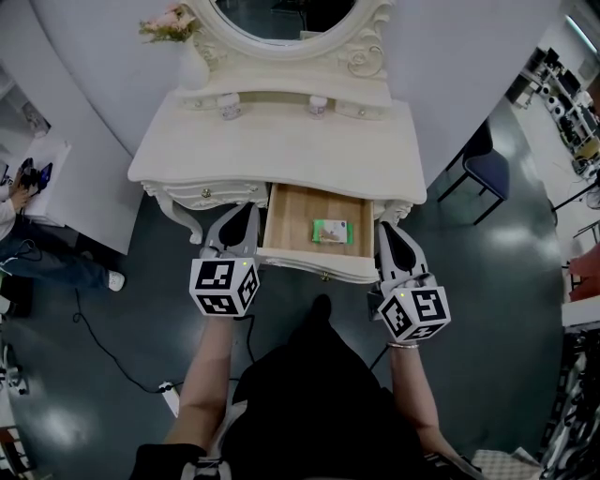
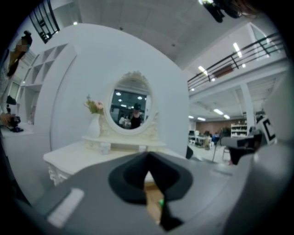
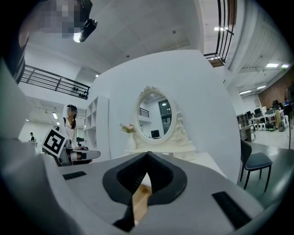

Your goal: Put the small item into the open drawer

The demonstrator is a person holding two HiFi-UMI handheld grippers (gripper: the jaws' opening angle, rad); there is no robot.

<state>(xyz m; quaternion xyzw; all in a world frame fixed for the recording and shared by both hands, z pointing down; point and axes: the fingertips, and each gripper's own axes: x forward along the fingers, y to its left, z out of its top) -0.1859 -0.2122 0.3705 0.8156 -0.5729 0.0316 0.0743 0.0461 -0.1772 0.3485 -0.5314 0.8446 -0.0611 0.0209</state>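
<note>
— Against the curved white wall, what is the biggest thing?

— A white dressing table (image 1: 281, 141) with an oval mirror (image 1: 286, 14) at its back. Its middle drawer (image 1: 291, 220) stands pulled out, showing a bare wooden bottom.

— And the two grippers?

— They sit at the drawer's front corners. The left gripper (image 1: 244, 212) is just beside the drawer's left side and the right gripper (image 1: 384, 227) just beside its right side. Each has its jaws pressed together, tips meeting, with nothing pinched between them.

— Anything on the tabletop?

— A white vase (image 1: 192, 66) of pale flowers (image 1: 169, 23) at the back left, and two small jars (image 1: 229, 106) below the mirror.

— Where is the small item?

— A small green-and-white packet (image 1: 332, 231) lies flat inside the open drawer, right of its middle, apart from both grippers.
</note>
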